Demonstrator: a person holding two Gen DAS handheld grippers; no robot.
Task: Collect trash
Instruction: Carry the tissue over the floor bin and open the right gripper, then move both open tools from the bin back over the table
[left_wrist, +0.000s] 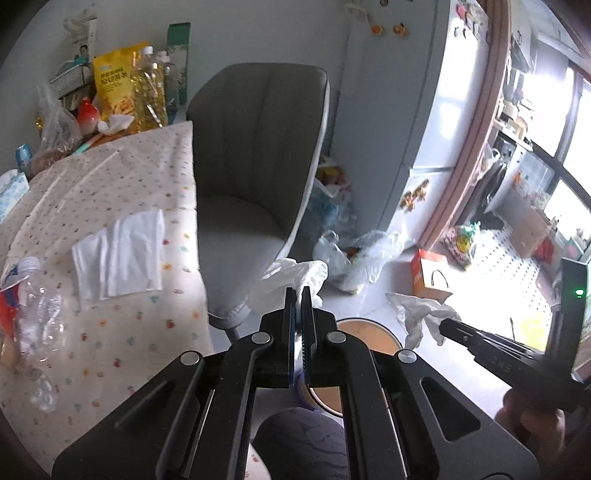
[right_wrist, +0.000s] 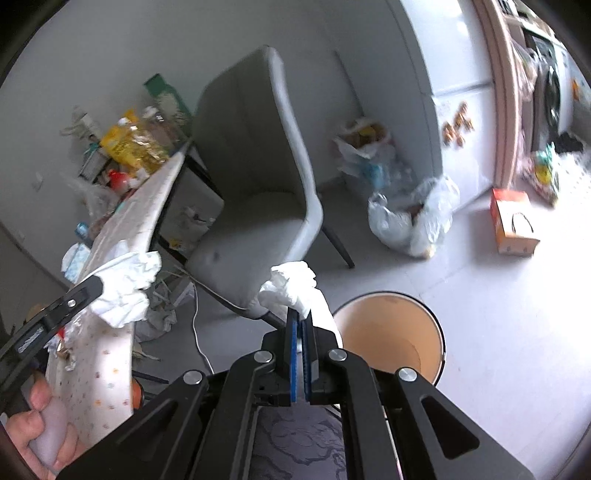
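Both grippers carry trash toward the bin (right_wrist: 388, 332) on the near floor: the left gripper (left_wrist: 299, 295) pinches a crumpled tissue (left_wrist: 291, 277), the right gripper (right_wrist: 300, 314) another tissue (right_wrist: 293, 284), just left of the rim.

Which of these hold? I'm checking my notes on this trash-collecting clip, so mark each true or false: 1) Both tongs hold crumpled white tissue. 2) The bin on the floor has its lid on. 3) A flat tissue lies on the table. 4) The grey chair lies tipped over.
1) True: the left tongs are shut on a crumpled tissue, and the right tongs on another tissue wad.
2) False: the bin stands open, its tan inside showing.
3) True: a flat tissue rests on the dotted tablecloth.
4) False: the grey chair stands upright beside the table.
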